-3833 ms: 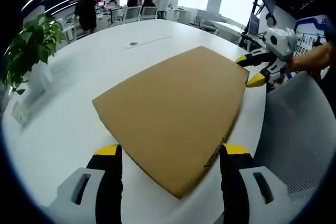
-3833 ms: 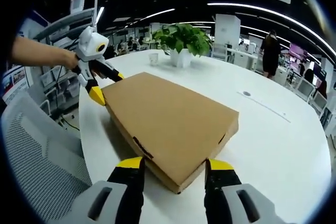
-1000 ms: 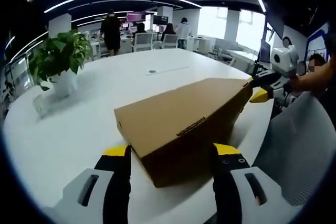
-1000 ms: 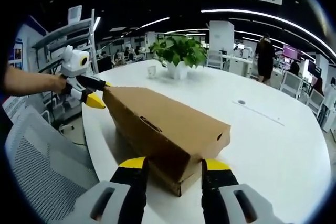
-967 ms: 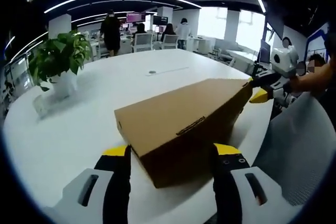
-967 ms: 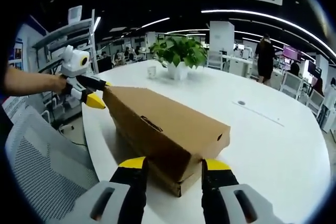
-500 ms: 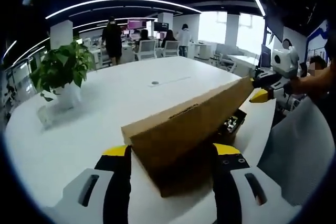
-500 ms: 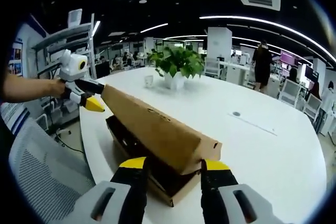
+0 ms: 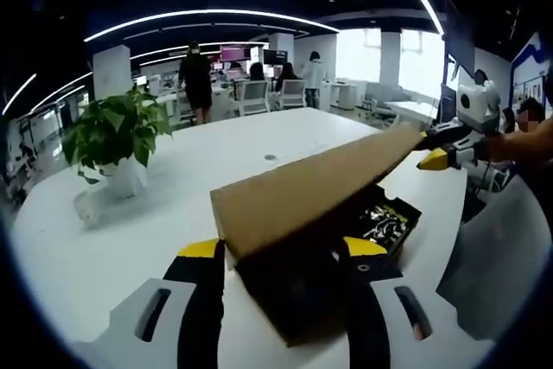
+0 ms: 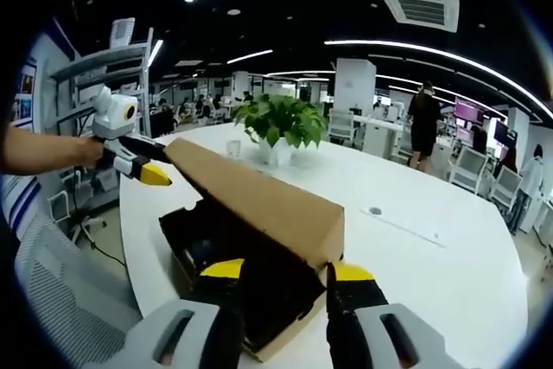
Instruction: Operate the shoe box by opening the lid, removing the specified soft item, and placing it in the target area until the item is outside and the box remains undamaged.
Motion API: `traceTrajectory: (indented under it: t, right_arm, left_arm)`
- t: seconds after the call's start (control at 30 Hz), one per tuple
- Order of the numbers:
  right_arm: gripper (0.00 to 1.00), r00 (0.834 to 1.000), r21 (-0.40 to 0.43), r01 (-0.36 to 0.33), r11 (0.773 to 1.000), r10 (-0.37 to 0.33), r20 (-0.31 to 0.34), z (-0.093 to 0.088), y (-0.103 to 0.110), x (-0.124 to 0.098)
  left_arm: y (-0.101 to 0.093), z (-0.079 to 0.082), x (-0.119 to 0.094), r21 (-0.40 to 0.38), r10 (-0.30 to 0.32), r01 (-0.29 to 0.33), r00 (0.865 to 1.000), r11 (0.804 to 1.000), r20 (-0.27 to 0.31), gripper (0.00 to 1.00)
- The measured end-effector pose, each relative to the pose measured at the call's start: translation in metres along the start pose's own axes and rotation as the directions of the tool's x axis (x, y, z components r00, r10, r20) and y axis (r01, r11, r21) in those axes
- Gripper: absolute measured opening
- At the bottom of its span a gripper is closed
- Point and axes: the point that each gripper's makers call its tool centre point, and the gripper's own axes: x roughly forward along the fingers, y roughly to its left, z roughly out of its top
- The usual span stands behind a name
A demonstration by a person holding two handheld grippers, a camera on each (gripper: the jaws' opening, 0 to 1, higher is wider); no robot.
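Here the left gripper (image 9: 281,252) and right gripper (image 10: 281,272) each clasp an end of the raised lid (image 9: 311,187).

We note the left gripper (image 9: 281,252) has two black jaws capped with yellow tips, each rising from a pale grey housing with a dark oblong slot. The right gripper (image 10: 281,276) is built the same: black jaws, yellow tips, grey slotted shoulders. Seen from the right gripper view, the left gripper's body is white and rounded, with slim black arms ending in a yellow wedge-shaped tip; the person's forearm (image 10: 39,151) behind that white body is bare, no sleeve visible. From the left gripper view the right gripper shows the same white body and yellow tip.
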Motion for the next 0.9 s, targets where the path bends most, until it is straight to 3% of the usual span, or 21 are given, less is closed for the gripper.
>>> traceTrajectory:
  t: [0.43, 0.9]
  right_arm:
    - [0.28, 0.999, 0.007, 0.035, 0.999, -0.035, 0.025, 0.016, -0.017, 0.009]
    - [0.28, 0.998, 0.022, 0.054, 0.998, -0.054, 0.031, 0.029, -0.031, 0.02]
  left_arm:
    - [0.022, 0.018, 0.01, -0.008, 0.054, -0.054, 0.998, 0.999, 0.013, 0.37]
    - [0.036, 0.031, 0.02, -0.02, 0.07, -0.07, 0.997, 0.997, 0.013, 0.28]
